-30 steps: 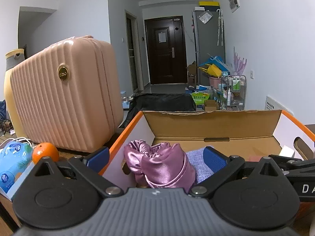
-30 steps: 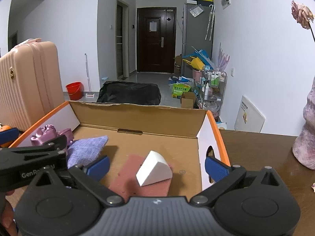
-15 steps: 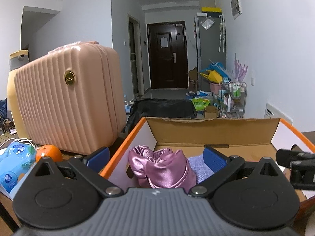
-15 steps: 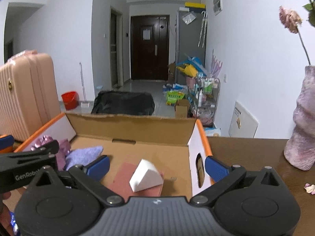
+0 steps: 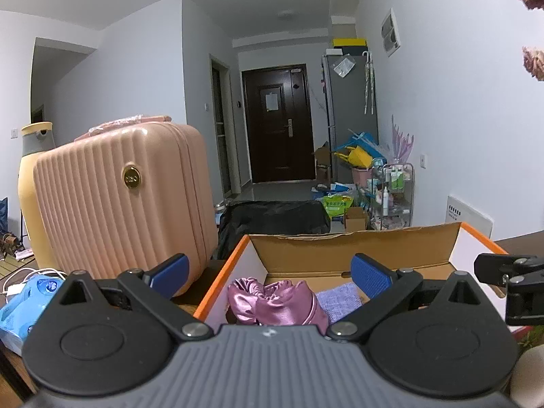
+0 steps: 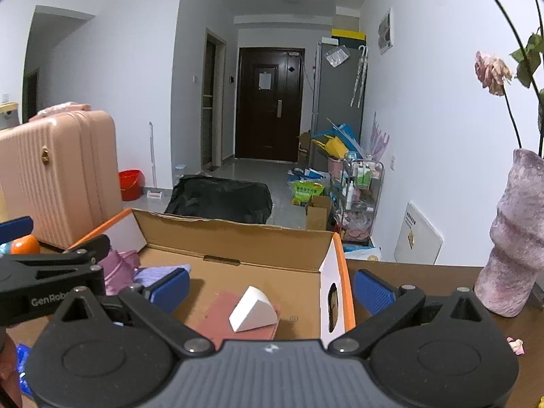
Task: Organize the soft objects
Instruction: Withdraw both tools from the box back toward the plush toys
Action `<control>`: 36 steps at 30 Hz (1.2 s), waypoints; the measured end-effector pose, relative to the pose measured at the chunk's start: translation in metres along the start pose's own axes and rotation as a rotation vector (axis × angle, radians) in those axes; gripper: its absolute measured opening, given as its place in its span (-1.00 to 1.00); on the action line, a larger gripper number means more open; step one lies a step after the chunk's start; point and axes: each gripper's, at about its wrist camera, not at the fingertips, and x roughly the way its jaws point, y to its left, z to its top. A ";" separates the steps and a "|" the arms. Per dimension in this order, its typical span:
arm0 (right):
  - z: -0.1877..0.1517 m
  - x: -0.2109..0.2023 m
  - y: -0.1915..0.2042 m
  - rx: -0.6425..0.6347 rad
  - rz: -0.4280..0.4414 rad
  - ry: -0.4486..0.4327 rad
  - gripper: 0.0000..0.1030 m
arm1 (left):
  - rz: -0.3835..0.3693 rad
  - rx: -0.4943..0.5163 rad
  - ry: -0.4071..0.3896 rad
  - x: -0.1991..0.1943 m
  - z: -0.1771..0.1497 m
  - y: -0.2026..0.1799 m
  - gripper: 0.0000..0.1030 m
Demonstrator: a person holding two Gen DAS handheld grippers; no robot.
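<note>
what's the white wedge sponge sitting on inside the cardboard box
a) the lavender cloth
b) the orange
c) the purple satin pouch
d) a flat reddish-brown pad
d: in the right wrist view the white wedge sponge rests on a flat reddish-brown pad on the floor of the cardboard box, apart from the purple satin pouch and the lavender cloth at the box's left end.

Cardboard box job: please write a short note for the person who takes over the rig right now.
Left tongs: open, holding nothing, behind the cardboard box at its left end.
Right tongs: open, holding nothing, at the box's right end.
Already in the box: pink satin pouch, lilac cloth, white sponge wedge lying on a reddish pad.
Left to do: no other soft object shows outside the box; check the table before stopping.
</note>
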 end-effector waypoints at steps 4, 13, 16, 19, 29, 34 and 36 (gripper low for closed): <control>-0.001 -0.011 0.000 -0.006 0.008 -0.014 1.00 | -0.011 -0.002 -0.009 -0.009 0.000 0.006 1.00; -0.017 -0.037 0.000 -0.020 -0.004 -0.028 1.00 | -0.045 0.003 -0.001 -0.033 -0.005 0.014 1.00; -0.026 -0.045 -0.001 -0.018 -0.014 -0.026 1.00 | -0.052 0.001 0.005 -0.041 -0.009 0.017 1.00; -0.035 -0.055 -0.005 -0.011 -0.020 -0.028 1.00 | -0.058 -0.004 0.012 -0.050 -0.012 0.021 1.00; -0.061 -0.089 -0.012 0.019 -0.012 -0.032 1.00 | -0.086 -0.007 0.033 -0.086 -0.025 0.025 1.00; -0.073 -0.106 -0.009 0.016 -0.008 -0.033 1.00 | -0.099 -0.004 0.041 -0.105 -0.032 0.025 1.00; -0.078 -0.113 -0.008 0.014 -0.010 -0.035 1.00 | -0.102 -0.002 0.045 -0.112 -0.035 0.025 1.00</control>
